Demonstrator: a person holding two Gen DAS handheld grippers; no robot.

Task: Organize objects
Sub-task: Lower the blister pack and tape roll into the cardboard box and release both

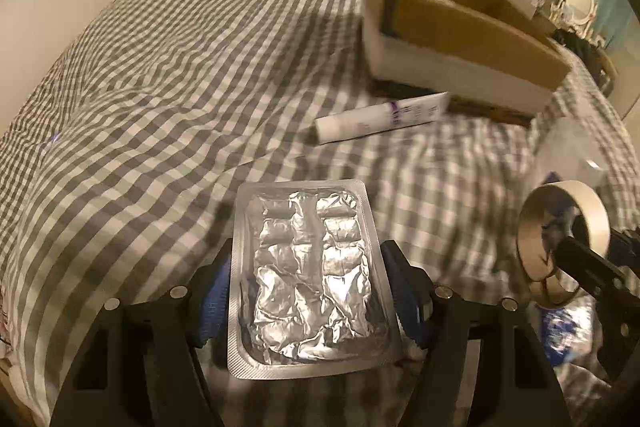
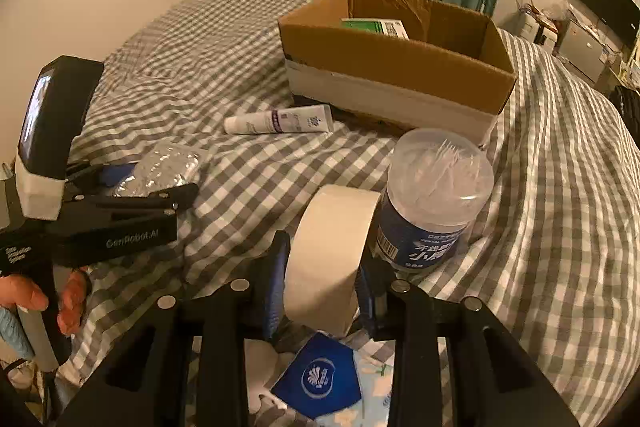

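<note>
- A bed with a grey-and-white checked cover (image 2: 224, 163) fills both views.
- An open cardboard box (image 2: 396, 67) with a white band around its base sits on the cover; this is the landmark for everything else. Inside it, against the far wall, lies a green-and-white carton (image 2: 376, 26).
- The left gripper (image 1: 306, 279) hovers above the cover, well in front of the box and to its left. Its jaws are closed on the two long edges of a silver foil blister pack (image 1: 308, 279), held flat.
- The right gripper (image 2: 322, 283) is in front of the box, its jaws clamped on the sides of a roll of white tape (image 2: 328, 259) standing on edge.
- A clear tub of dental floss picks (image 2: 434, 199) with a blue label stands between the box and the tape, just beside the roll.
- A white tube (image 2: 280, 121) with a purple band lies just beside the box's near left corner.
- A blue packet (image 2: 320, 379) lies under the right gripper.
</note>
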